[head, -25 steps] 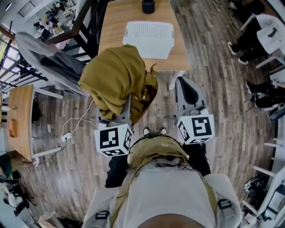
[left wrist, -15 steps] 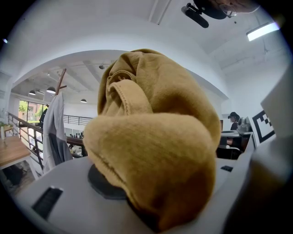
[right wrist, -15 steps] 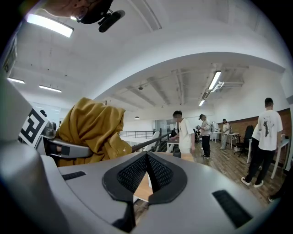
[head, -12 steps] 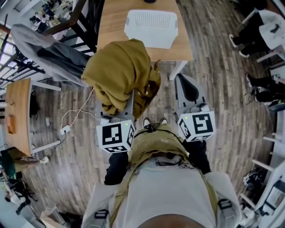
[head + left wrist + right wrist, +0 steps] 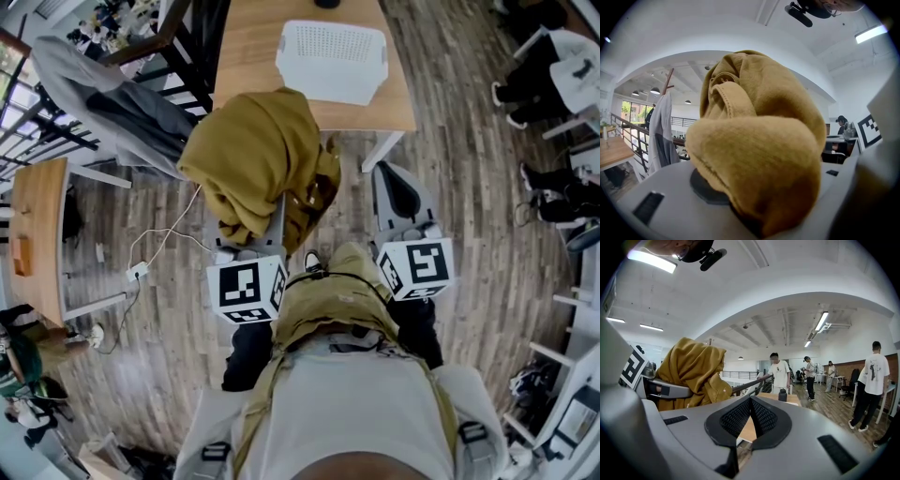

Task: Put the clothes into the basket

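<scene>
A bunched mustard-yellow garment (image 5: pixel 253 159) hangs over my left gripper (image 5: pixel 272 223), which is shut on it; the cloth hides the jaw tips. In the left gripper view the garment (image 5: pixel 759 154) fills the space between the jaws. The white basket (image 5: pixel 333 61) stands upside-up on the wooden table (image 5: pixel 248 56) just beyond the garment. My right gripper (image 5: pixel 401 183) is held beside it over the floor, shut with nothing in it; its pads (image 5: pixel 740 416) meet at the tip. The garment (image 5: pixel 693 371) shows to its left.
A coat rack with a grey jacket (image 5: pixel 112 103) stands to the left. A small wooden table (image 5: pixel 37 234) and a floor cable with a plug block (image 5: pixel 139 272) lie further left. Seated people (image 5: pixel 553 66) are at the right. A dark bottle (image 5: pixel 783 395) sits on the table.
The table and basket have drifted up and to the right in the head view as the person steps. The left gripper still holds the garment the same way; the right stays shut.
</scene>
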Action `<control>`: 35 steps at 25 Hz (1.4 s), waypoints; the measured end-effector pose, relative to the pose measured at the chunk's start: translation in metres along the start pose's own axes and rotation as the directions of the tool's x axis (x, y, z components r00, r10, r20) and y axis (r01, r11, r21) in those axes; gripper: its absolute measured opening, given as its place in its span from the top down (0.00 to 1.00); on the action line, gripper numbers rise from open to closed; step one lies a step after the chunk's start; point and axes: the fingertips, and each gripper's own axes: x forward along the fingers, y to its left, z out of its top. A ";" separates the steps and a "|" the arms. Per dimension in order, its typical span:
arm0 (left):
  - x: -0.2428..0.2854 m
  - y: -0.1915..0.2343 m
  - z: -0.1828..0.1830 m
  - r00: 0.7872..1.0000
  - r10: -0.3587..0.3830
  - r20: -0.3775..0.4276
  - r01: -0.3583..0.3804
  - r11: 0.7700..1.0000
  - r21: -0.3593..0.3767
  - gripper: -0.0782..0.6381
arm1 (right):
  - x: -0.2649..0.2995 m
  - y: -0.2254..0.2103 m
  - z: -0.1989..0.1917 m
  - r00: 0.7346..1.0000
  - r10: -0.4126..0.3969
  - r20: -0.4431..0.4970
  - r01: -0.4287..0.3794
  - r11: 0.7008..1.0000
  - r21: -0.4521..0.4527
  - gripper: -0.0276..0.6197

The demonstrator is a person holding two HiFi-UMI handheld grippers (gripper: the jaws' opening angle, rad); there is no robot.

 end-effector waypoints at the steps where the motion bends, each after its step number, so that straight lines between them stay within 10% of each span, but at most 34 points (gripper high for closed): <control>1: 0.000 0.002 -0.002 1.000 0.001 -0.004 -0.001 1.000 -0.002 0.55 | 0.001 0.001 -0.001 1.000 0.000 -0.003 0.000 1.000 0.000 0.92; 35: 0.251 0.028 0.031 0.997 0.015 -0.081 -0.015 1.000 -0.001 0.55 | 0.207 -0.155 -0.006 0.998 -0.011 -0.068 0.015 0.998 0.060 0.92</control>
